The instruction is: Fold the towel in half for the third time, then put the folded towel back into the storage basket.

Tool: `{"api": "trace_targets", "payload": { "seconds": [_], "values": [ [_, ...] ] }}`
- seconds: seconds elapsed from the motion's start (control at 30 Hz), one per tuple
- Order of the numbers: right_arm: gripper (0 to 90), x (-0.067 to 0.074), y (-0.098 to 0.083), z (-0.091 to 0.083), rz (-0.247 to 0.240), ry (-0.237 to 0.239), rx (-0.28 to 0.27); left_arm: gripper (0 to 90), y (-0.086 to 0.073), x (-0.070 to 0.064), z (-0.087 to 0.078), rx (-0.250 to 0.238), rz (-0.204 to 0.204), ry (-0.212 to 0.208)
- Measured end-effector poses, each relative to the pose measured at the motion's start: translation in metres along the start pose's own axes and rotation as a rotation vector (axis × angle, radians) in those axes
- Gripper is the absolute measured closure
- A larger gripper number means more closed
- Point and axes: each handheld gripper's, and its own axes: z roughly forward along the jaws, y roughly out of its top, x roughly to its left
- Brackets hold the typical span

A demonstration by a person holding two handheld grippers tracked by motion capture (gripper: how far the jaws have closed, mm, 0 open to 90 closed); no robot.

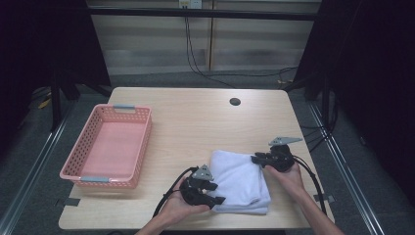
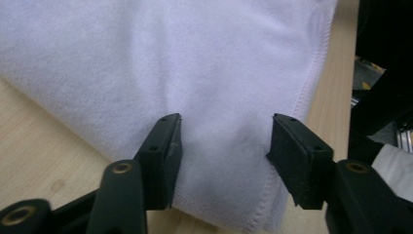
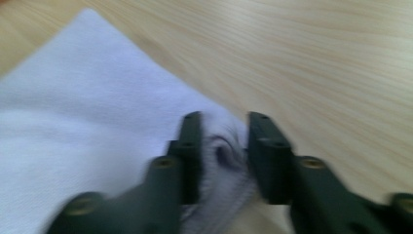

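A folded white towel (image 1: 240,178) lies on the wooden table (image 1: 195,127) near its front edge. My left gripper (image 1: 217,192) sits at the towel's front left edge. In the left gripper view the towel (image 2: 170,63) lies flat between the spread jaws of that gripper (image 2: 224,141), and the pads stand apart from the cloth. My right gripper (image 1: 257,159) is at the towel's far right corner. In the right gripper view its jaws (image 3: 224,141) pinch a puckered fold of that towel (image 3: 73,126) corner.
An empty pink plastic basket (image 1: 80,147) stands at the table's left side. A small round cable hole (image 1: 235,101) sits near the far edge. Dark cables trail from both grippers towards the front edge.
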Motion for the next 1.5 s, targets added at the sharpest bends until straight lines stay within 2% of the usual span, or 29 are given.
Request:
{"api": "trace_targets", "payload": {
  "seconds": [0.03,0.07,0.1,0.13,0.17,0.23,0.3,0.33,0.47,0.57,0.6,0.67,0.73,0.77,0.8,0.83,0.87,0.9,1.0,1.03,1.07,1.13,1.27,1.33,1.43,1.47,1.5],
  "values": [
    [53.1,-0.001,0.001,0.000,-0.001,-0.025,0.012,41.5,-0.001,-0.002,-0.005,-0.003,-0.006,0.006],
    [42.0,-0.004,0.001,-0.001,0.020,-0.009,0.003,38.6,-0.003,-0.003,-0.012,-0.008,-0.012,0.014],
    [35.7,-0.006,0.000,-0.001,0.033,0.001,0.005,37.0,-0.005,-0.004,-0.016,-0.011,-0.024,0.020],
    [30.7,-0.009,-0.001,0.000,0.050,0.034,0.007,35.2,-0.008,-0.004,-0.019,-0.029,-0.035,0.023],
    [30.7,-0.009,-0.001,0.000,0.050,0.034,0.007,35.2,-0.013,-0.005,-0.023,-0.023,-0.054,0.017],
    [25.5,-0.011,-0.002,0.002,0.079,0.085,-0.001,33.3,-0.026,-0.007,-0.027,-0.034,-0.095,0.058],
    [24.4,-0.010,-0.003,0.005,0.082,0.086,0.006,31.6,-0.033,-0.007,-0.026,-0.006,-0.109,0.036],
    [23.4,-0.009,-0.003,0.008,0.076,0.085,0.013,30.4,-0.034,-0.004,-0.024,-0.005,-0.108,0.053],
    [23.0,-0.008,-0.004,0.009,0.061,0.079,0.021,27.5,-0.032,-0.001,-0.017,0.013,-0.115,0.060],
    [22.9,-0.006,-0.004,0.011,0.039,0.078,0.035,27.8,-0.031,-0.004,-0.010,0.020,-0.080,0.052],
    [23.0,-0.006,-0.005,0.011,0.047,0.077,0.042,27.4,-0.029,-0.006,-0.008,0.028,-0.068,0.050],
    [24.0,-0.005,-0.004,0.013,0.024,0.078,0.049,30.1,-0.026,-0.005,-0.005,0.032,-0.057,0.050],
    [26.2,-0.005,-0.004,0.013,0.026,0.076,0.052,39.2,-0.024,-0.005,-0.003,0.024,-0.060,0.059],
    [34.1,-0.004,-0.003,0.013,0.016,0.086,0.057,39.2,-0.023,-0.005,-0.003,0.035,-0.048,0.079],
    [36.8,-0.003,-0.003,0.012,0.005,0.105,0.065,41.0,-0.023,-0.005,-0.003,0.034,-0.040,0.068],
    [48.5,-0.001,-0.003,0.012,0.006,0.109,0.069,50.5,-0.023,-0.006,-0.003,0.039,-0.040,0.067],
    [53.1,-0.001,-0.004,0.012,0.007,0.144,0.072,53.4,-0.023,-0.006,-0.003,0.044,-0.037,0.065],
    [55.0,-0.002,-0.004,0.013,0.015,0.152,0.068,58.5,-0.022,-0.006,-0.004,0.057,-0.023,0.068],
    [60.0,-0.002,-0.004,0.013,0.017,0.169,0.073,65.0,-0.021,-0.007,-0.003,0.057,-0.026,0.059],
    [64.2,-0.002,-0.003,0.012,0.005,0.171,0.072,66.2,-0.021,-0.005,-0.003,0.058,-0.037,0.051],
    [65.6,-0.001,-0.003,0.012,0.005,0.172,0.071,66.9,-0.022,-0.002,-0.003,0.048,-0.047,0.034],
    [66.8,0.000,-0.003,0.011,0.009,0.170,0.069,67.9,-0.021,0.000,-0.004,0.068,-0.042,0.029],
    [68.0,-0.003,-0.003,0.011,0.024,0.184,0.074,68.4,-0.022,0.001,-0.004,0.058,-0.051,0.020],
    [68.3,-0.003,-0.002,0.011,0.028,0.186,0.073,69.2,-0.022,0.002,-0.005,0.049,-0.080,0.008],
    [68.8,-0.003,-0.001,0.010,0.034,0.188,0.071,70.3,-0.021,0.004,-0.006,0.049,-0.074,-0.004],
    [69.0,-0.003,-0.001,0.009,0.042,0.188,0.068,70.7,-0.021,0.003,-0.006,0.035,-0.090,-0.006],
    [69.2,-0.003,-0.001,0.009,0.043,0.188,0.066,71.1,-0.021,0.003,-0.007,0.042,-0.077,0.011]
  ]
}}
